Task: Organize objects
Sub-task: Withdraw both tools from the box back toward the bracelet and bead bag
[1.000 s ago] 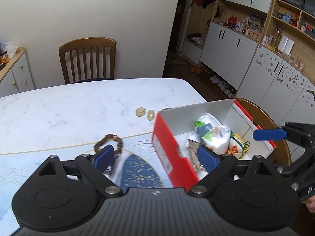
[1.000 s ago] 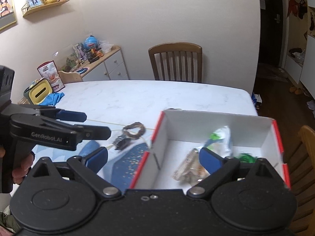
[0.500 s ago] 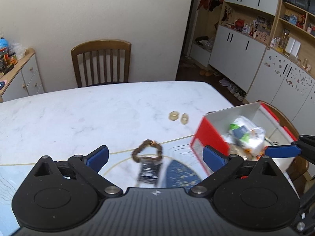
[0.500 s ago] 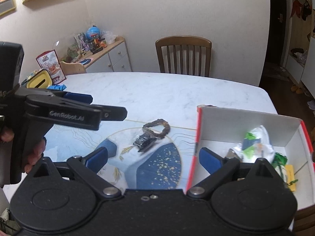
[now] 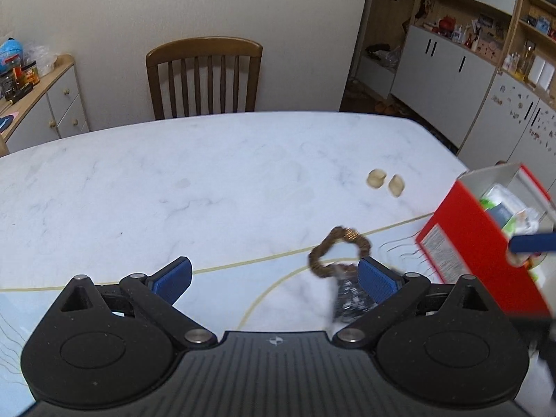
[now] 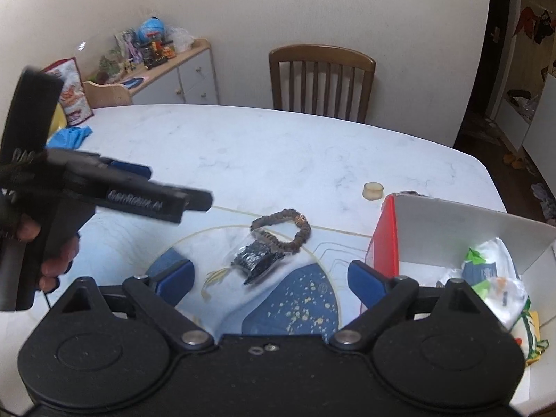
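Here both tools hang over a white marbled counter (image 5: 208, 180). The left hand-held gripper (image 5: 274, 278) has its jaws spread wide, having just been opening, with nothing between the blue pads; only bare counter shows in the gap. A brown beaded bracelet (image 5: 338, 253) lies on the counter just ahead of its right pad, and a small dark packet (image 5: 351, 300) in clear wrapping lies touching the bracelet's near side, partly hidden behind that pad. Two small beige rings (image 5: 385, 180) sit side by side farther out on the counter, well apart from the bracelet.

The right hand-held gripper (image 6: 271, 278) is likewise spread wide and empty. From its view the bracelet (image 6: 283, 231) and packet (image 6: 257, 260) lie on the counter between and beyond its two pads, untouched by either. A red-and-white box (image 6: 462, 229) stands open at the right edge of the counter, with white and green plastic packets (image 6: 493, 267) inside. In this view the left hand-held gripper appears at the left, blurred, gripped by a person's hand (image 6: 52, 250). A blue cloth (image 6: 69, 137) lies at the far left of the counter, and a wooden chair (image 6: 321, 81) stands behind it.
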### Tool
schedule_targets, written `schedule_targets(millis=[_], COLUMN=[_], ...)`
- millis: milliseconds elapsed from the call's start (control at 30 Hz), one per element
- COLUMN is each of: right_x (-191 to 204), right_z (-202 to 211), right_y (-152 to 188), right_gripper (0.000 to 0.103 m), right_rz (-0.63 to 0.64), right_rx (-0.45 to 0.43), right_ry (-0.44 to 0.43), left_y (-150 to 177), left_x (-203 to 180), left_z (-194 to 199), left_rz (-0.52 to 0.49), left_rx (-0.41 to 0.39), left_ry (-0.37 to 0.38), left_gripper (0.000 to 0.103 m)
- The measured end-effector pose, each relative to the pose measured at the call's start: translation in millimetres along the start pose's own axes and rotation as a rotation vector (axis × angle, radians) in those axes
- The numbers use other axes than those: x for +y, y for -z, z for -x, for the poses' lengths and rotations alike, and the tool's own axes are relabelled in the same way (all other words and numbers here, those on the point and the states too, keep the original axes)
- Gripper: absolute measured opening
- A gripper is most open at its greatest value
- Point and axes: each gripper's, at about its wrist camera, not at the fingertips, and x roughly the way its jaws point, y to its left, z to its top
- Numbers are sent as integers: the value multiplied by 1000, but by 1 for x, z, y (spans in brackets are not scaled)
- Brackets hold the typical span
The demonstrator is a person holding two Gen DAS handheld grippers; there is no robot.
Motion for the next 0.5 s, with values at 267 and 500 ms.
schedule_targets(millis=[267, 500], right_x=[-14, -15], right_z=[-44, -98], right_y=[-30, -49], right_gripper=[90, 86], right_rz=[-46, -75], right_rx=[61, 174], right_ry=[20, 49], left_y=[26, 37], left_x=[-13, -44], left_z=[-17, -30], left_rz=[-61, -113], left_rx=[-15, -38], left_ry=[21, 49], left_gripper=[102, 102])
